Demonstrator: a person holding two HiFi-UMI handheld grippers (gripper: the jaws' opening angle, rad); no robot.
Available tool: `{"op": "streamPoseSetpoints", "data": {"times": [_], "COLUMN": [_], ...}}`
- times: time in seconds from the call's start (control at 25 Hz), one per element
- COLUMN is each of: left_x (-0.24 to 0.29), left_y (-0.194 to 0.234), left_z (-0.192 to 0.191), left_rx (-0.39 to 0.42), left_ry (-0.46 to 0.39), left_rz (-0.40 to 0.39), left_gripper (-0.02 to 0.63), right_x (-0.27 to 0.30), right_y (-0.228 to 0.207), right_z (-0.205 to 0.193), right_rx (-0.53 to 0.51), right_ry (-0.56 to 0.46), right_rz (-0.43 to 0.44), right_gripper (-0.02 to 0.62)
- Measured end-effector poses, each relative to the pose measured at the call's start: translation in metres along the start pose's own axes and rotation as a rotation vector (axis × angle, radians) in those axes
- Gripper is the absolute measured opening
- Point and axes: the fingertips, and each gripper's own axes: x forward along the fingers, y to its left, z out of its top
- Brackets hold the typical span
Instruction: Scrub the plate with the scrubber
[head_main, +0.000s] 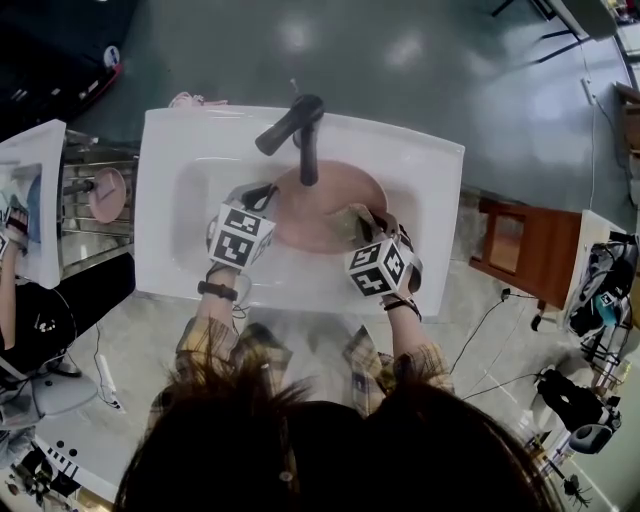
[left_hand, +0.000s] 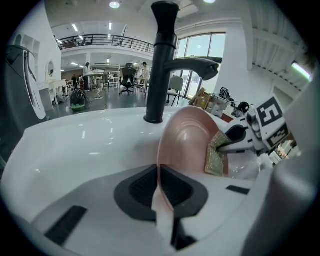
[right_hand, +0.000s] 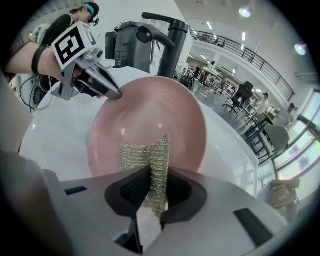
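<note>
The scrubbing looks to be under way, not finished. The pink plate stands tilted on edge inside the white sink, just in front of the black faucet, with its hollow face turned toward the person's right. The left gripper has its 2 jaws closed tight on the plate's near rim, which runs straight up between the pads in the left gripper view, so the plate is propped and steadied, not lying flat on the basin floor. The right gripper is clamped on the scrubber, a folded pad of gold-green metallic mesh that sticks out beyond the jaws. In the right gripper view the scrubber lies against the lower part of the plate's inner face, and the left gripper view shows it at the edge of that face nearest the right gripper. Both grasps that the job needs are therefore made, and tool and plate appear to be in contact. How much of the surface has been covered cannot be read: no foam, water or dirt shows on the plate, and its face looks evenly smooth and glossy. By my judgement, what is left is to work the scrubber over the centre and upper part of the face and around the rim. The back of the plate is not visible in any view.
</note>
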Motion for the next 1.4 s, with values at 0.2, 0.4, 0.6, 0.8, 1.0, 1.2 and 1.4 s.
{"op": "streamPoseSetpoints", "data": {"times": [0.2, 0.4, 0.6, 0.8, 1.0, 1.2, 1.4], "left_x": [0.001, 0.003, 0.002, 0.002, 0.001, 0.001, 0.002], "left_y": [-0.007, -0.012, -0.018, -0.017, -0.017, -0.018, -0.018], "left_z": [-0.003, -0.005, -0.002, -0.002, -0.002, -0.001, -0.002], "left_rx": [0.024, 0.023, 0.008, 0.004, 0.0, -0.002, 0.001], "left_ry": [0.019, 0.019, 0.024, 0.026, 0.029, 0.029, 0.031], "left_rz": [-0.013, -0.018, -0.02, -0.013, -0.012, -0.014, -0.013], "left_gripper": [0.025, 0.025, 0.025, 0.025, 0.025, 0.025, 0.025], "right_x": [-0.003, -0.004, 0.0, 0.001, 0.004, 0.008, 0.016], "right_y": [-0.022, -0.039, -0.04, -0.033, -0.017, 0.005, 0.034], "right_z": [0.013, 0.04, 0.06, 0.077, 0.089, 0.098, 0.098], "right_rx": [-0.035, -0.027, -0.008, -0.015, -0.058, -0.091, -0.128], "right_ry": [-0.019, -0.074, -0.12, -0.164, -0.183, -0.184, -0.17], "right_rz": [-0.052, -0.091, -0.101, -0.118, -0.109, -0.078, -0.024], "right_gripper": [0.079, 0.08, 0.08, 0.08, 0.078, 0.078, 0.078]}}
